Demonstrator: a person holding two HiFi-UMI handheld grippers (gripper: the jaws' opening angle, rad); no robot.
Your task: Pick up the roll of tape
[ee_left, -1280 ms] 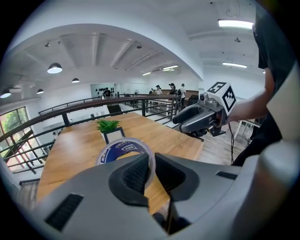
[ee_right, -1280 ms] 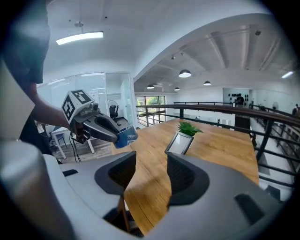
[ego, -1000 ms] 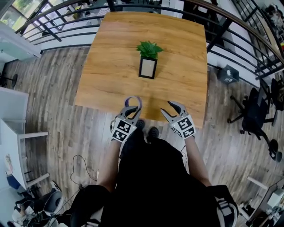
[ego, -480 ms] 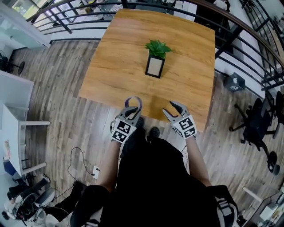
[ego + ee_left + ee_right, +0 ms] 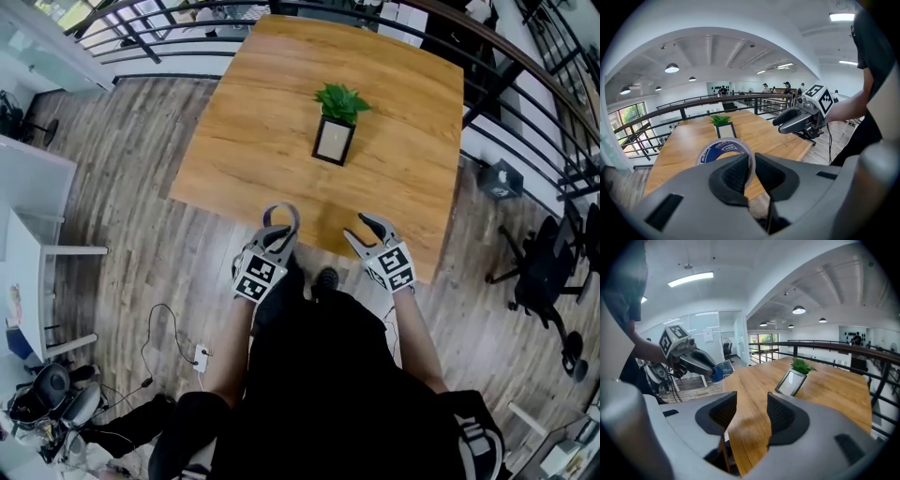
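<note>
The roll of tape (image 5: 723, 151) is held on edge, its thin wall pinched between the two jaws of the left claw (image 5: 752, 161): one jaw is seated inside the ring and the other outside it. The jaws are therefore drawn close together, with only the wall's thickness between their ribbed pads. A grip through the ring is judged to have been chosen because the roll cannot roll or slide out sideways from it. The blue-printed face of the roll is turned towards the left, and the hole is left open, so that the wood beyond is seen through it. In the head view the roll is placed at the tip of the left claw, over the near edge of the bench (image 5: 253, 112). It appears to be raised off the wood, though contact cannot be ruled out from these views; on that reading the pick-up is judged as good as done.

The right claw (image 5: 751, 401) is held level with the left one, well apart from the roll on its right, with its jaws apart and nothing between them. It is judged to be kept clear as a spare.

Farther off, a small potted plant (image 5: 337, 127) stands mid-bench, well away from both claws, with plank floor (image 5: 122, 234) around.
</note>
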